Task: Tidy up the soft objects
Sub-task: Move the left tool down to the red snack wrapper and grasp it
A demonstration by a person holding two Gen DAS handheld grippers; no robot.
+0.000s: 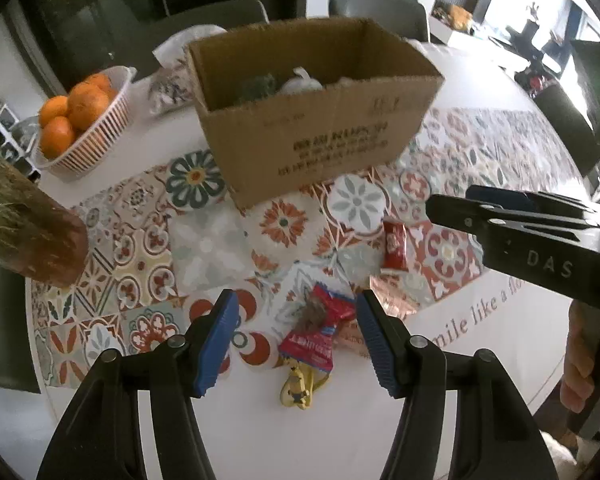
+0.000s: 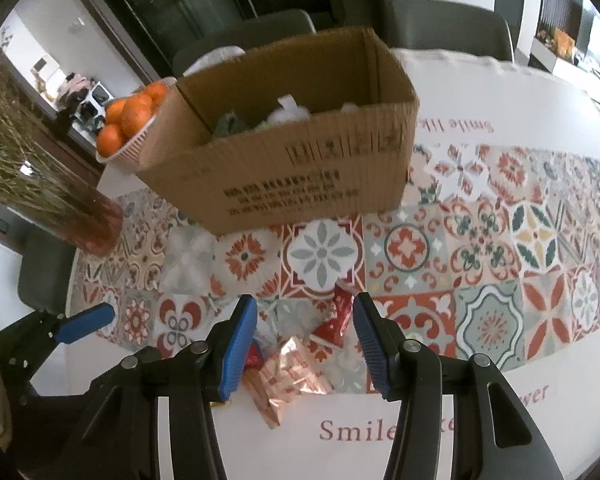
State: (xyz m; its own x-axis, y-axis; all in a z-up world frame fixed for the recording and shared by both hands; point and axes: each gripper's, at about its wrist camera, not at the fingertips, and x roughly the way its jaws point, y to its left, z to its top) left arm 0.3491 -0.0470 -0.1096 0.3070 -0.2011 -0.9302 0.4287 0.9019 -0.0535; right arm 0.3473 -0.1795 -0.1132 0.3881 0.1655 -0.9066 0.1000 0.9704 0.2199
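Note:
A cardboard box (image 1: pixel 320 128) (image 2: pixel 284 160) stands open on the patterned table runner, with soft items inside. In front of it lie small packets: a red snack packet (image 1: pixel 314 332), a yellow cartoon packet (image 1: pixel 300 388), a red bar wrapper (image 1: pixel 396 246) (image 2: pixel 336 316) and a copper foil packet (image 1: pixel 392 296) (image 2: pixel 288 376). My left gripper (image 1: pixel 296 344) hangs open above the red snack packet, its pads apart from it. My right gripper (image 2: pixel 304 346) (image 1: pixel 460 204) is open over the copper foil packet and the red wrapper, holding nothing.
A white basket of oranges (image 1: pixel 76 120) (image 2: pixel 128 120) sits left of the box. A brown vase with dried grass (image 1: pixel 40 232) (image 2: pixel 80 208) stands at the left. A plastic bag (image 1: pixel 180 44) lies behind the box, with dark chairs (image 1: pixel 380 12) beyond the table.

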